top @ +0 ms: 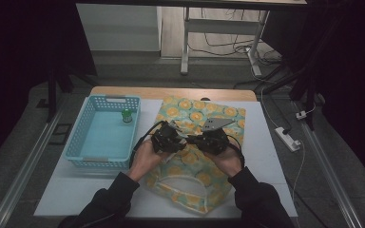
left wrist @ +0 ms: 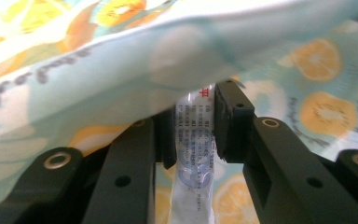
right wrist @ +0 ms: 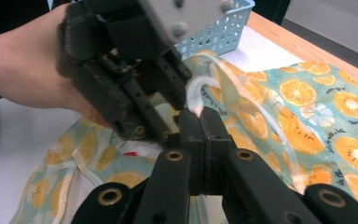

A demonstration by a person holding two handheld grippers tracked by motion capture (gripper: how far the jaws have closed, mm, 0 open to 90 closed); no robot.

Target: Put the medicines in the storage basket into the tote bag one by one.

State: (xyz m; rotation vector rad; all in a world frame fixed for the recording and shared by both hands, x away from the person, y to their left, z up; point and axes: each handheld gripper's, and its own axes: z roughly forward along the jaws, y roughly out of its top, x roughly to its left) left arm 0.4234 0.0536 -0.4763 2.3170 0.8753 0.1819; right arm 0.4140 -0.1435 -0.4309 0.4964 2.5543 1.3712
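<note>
Overhead camera and two close gripper cameras share the patterned bag [top: 197, 114].

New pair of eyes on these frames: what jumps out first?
The orange-print bag spread across the middle of the table, with both hands working at its centre. The right gripper is shut on the bag's clear handle, lifting the fabric, while the left gripper under that fabric is clamped on a white printed packet. To the left sits a blue basket with a small green-capped bottle in its far corner.
</note>
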